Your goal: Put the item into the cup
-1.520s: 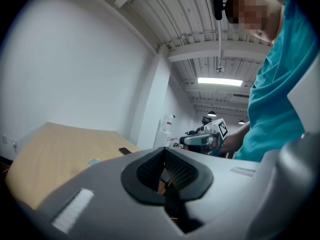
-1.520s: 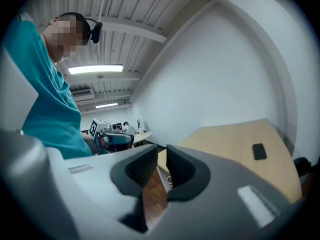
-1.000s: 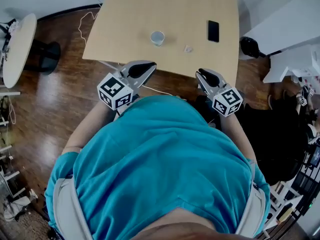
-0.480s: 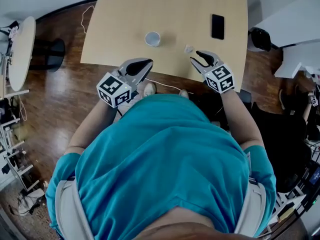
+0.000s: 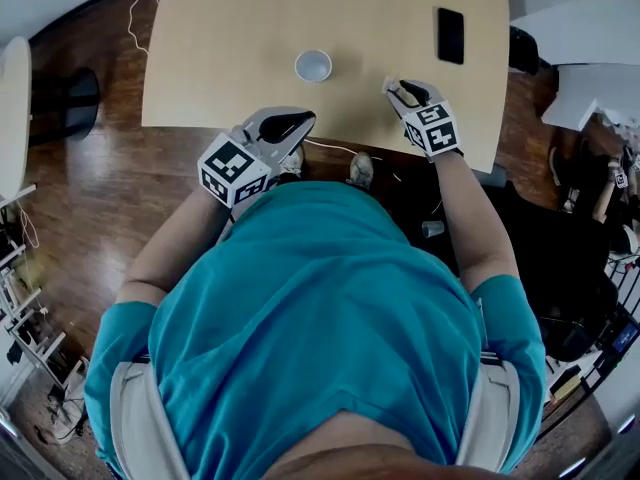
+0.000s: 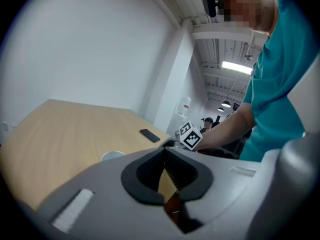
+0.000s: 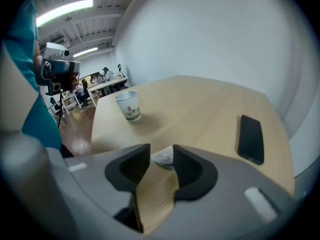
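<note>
A white paper cup [image 5: 313, 65] [image 7: 127, 105] stands upright on the wooden table [image 5: 230, 28]. The item, a small pale crumpled piece [image 7: 163, 157], lies on the table to the cup's right. My right gripper [image 5: 395, 88] [image 7: 161, 151] is over it. Its jaws are opening, and the item sits between the tips with the pads off it. In the head view the gripper hides the item. My left gripper [image 5: 298, 123] [image 6: 163, 151] hangs at the table's near edge, below the cup, with its jaw tips together and nothing in them.
A black phone [image 5: 450, 35] [image 7: 250, 138] lies flat at the table's right side, beyond my right gripper. A white cable [image 5: 335, 148] runs over the wooden floor under the near edge. A round white table [image 5: 12, 98] stands far left.
My right gripper has moved forward from the table's near edge to the small item, and its jaws now stand wider. The left gripper has barely moved.
</note>
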`<state>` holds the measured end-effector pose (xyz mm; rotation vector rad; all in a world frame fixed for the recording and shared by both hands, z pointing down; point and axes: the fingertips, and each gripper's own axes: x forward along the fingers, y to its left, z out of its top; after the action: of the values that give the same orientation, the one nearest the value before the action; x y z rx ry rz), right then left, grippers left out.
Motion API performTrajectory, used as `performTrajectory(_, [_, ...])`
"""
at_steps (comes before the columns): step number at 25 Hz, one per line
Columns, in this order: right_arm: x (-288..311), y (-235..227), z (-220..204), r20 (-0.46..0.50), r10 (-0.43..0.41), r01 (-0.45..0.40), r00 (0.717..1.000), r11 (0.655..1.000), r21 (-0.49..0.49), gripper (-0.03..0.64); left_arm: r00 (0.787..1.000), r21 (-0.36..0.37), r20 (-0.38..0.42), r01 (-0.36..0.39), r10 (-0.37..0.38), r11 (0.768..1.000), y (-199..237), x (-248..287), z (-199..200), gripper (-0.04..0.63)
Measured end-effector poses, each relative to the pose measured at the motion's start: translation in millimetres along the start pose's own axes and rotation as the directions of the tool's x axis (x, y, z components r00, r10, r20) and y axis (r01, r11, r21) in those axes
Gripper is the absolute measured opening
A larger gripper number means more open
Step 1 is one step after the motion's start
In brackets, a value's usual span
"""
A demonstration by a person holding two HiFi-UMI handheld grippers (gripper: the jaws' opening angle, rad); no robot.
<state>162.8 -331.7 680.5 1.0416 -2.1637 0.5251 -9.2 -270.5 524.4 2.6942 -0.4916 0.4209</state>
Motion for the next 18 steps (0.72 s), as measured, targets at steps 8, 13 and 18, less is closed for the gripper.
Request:
performTrajectory(8, [20.1,-15.2,-10.7,-0.091,-0.064,0.065,0.994,0.998,0.006,0.102,1.000,-0.031,0.011,-0.008,0.008,0.999,15.6,-0.5,-7.4,0.005])
performTrajectory(13, [22.8,-17.7,-17.8,-0.114,-0.064,0.066,0.991,0.998,0.017,0.094,0.999,-0.048,0.025,-0.020,0.021,0.999,17.8,-2.5,-6.7,0.005])
performTrajectory(18, [21.9,-19.4,-19.9,-0.114,-0.063,0.065,0.992,0.998,0.017,0.054,0.999,-0.052,0.024,-0.025,0.027,0.998,17.7,-1.5,-9.0,0.005])
